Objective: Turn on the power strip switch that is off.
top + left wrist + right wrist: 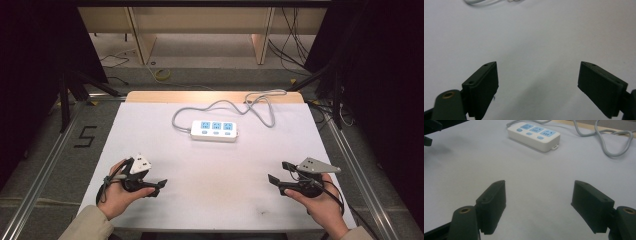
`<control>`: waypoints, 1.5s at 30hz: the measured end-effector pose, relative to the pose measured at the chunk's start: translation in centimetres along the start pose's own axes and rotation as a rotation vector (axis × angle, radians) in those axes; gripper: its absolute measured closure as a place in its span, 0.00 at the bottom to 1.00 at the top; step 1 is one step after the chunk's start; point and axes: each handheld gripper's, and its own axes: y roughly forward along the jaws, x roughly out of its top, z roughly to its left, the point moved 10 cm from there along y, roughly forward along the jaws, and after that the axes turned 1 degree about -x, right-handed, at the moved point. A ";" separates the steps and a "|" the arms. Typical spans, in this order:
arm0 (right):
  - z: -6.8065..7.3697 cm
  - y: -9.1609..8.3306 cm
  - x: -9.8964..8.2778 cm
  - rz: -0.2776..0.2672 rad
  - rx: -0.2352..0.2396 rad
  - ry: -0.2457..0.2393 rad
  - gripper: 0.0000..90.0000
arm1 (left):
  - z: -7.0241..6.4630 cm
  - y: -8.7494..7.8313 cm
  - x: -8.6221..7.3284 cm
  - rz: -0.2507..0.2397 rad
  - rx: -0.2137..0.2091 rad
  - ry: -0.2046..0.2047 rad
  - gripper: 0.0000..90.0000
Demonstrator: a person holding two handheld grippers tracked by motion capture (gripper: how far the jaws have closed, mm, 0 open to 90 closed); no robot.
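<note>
On table, far centre: white power strip [214, 130] lay flat, three blue socket faces up; also seen at the top of the right gripper view [534, 135].
Cord: grey cable [225, 106] ran from the strip's left end, looped behind the strip toward the far edge, curled again at the right.
Table [210, 200]: white surface, wooden strip along the far edge.
Left claw [159, 186]: held in the person's left hand [117, 195] at the near left, jaws apart, gripping nothing; its own view showed both black jaws wide apart over bare white surface [537, 85].
Right claw [281, 172]: held in the right hand [325, 202] at the near right, jaws apart, empty; pointed toward the table centre [537, 207].
Spacing: both claws well apart from the strip and from each other.
Floor, left of table: black marking "5" [86, 136].
</note>
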 end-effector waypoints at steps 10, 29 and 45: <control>0.1 0.1 0.0 0.002 0.000 -0.008 0.31 | 0.7 -0.4 0.2 0.004 0.051 0.001 0.53; 0.1 0.1 0.0 0.000 -0.001 -0.014 0.31 | 0.6 -0.3 1.8 0.008 0.039 -0.053 1.00; 0.1 0.1 0.0 0.001 -0.003 -0.010 0.31 | 0.3 0.6 3.6 0.003 0.027 -0.057 1.00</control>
